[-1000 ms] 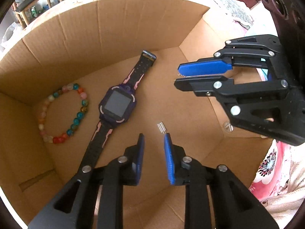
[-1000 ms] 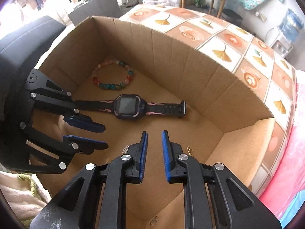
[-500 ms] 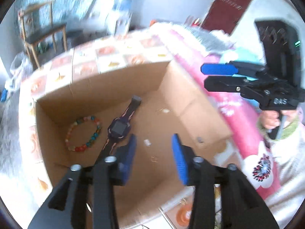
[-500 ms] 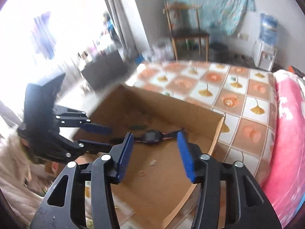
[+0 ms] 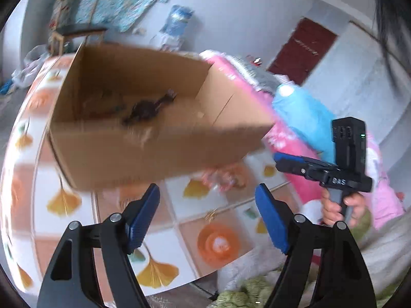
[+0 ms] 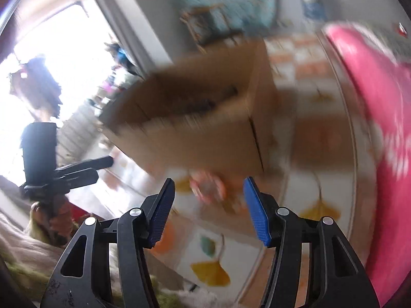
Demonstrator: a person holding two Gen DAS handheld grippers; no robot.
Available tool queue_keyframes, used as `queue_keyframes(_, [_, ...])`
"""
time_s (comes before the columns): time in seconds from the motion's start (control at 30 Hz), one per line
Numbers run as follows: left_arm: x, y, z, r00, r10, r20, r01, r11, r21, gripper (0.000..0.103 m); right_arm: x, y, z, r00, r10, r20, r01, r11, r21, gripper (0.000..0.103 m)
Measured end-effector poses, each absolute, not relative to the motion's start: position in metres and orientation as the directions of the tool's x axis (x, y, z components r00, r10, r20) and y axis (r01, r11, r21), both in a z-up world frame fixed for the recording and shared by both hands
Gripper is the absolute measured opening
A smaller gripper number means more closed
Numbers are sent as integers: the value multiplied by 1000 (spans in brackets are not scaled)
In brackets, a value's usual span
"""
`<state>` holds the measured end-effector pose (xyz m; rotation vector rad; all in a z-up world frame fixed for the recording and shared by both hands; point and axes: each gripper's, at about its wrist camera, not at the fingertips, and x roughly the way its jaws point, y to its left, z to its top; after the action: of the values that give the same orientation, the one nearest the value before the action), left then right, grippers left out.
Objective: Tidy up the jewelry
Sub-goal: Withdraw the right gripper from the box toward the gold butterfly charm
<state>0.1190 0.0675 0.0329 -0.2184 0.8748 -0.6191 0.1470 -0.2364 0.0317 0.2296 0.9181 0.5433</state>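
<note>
A cardboard box [image 5: 154, 151] stands on the ginkgo-patterned tabletop [image 5: 64, 200], and a dark watch [image 5: 149, 109] lies blurred on its floor. On the table in front of the box lies a blurred pink-red beaded piece [image 5: 226, 177], also in the right wrist view [image 6: 205, 184]. My left gripper [image 5: 206, 197] hovers outside the box above the table with nothing between its jaws, which are opening. My right gripper [image 6: 209, 187] is likewise empty and opening, with the pink piece beyond its fingertips. Each gripper shows in the other's view, off to the side [image 5: 280, 157] [image 6: 102, 168].
A pink blanket [image 5: 290, 138] and a blue bundle [image 5: 303, 110] lie right of the box. A hand [image 5: 341, 205] grips the right handle. A small gold bit [image 5: 210, 214] lies on the table. The table's near edge [image 5: 205, 274] runs just below the fingers. A chair [image 5: 74, 30] stands far back.
Both grippers have drawn back out of the box, which I now see from outside and farther off. Both pairs of jaws have spread from almost closed to wide apart.
</note>
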Motion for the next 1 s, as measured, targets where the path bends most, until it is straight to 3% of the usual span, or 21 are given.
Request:
queue_keyframes(0.13, [115, 45, 1, 481, -500, -720, 408, 855, -320, 75, 143, -227, 5, 448, 511, -733, -295, 859, 419, 51])
queue_keyframes(0.3, [112, 14, -6, 492, -476, -729, 474, 849, -234, 75, 140, -216, -1, 486, 428, -763, -309, 900, 308, 44])
queue_keyframes(0.5, [112, -12, -10, 504, -479, -718, 534, 827, -177, 75, 143, -219, -10, 514, 371, -773, -304, 922, 240, 22])
queue_keyframes(0.77, [119, -43, -12, 480, -545, -687, 626, 762, -167, 45, 155, -220, -11, 519, 371, -770, -367, 910, 192, 10])
queue_keyframes(1.0, [116, -67, -16, 456, -545, -704, 689, 716, -108, 35, 170, -204, -13, 468, 395, -790, -506, 853, 127, 10])
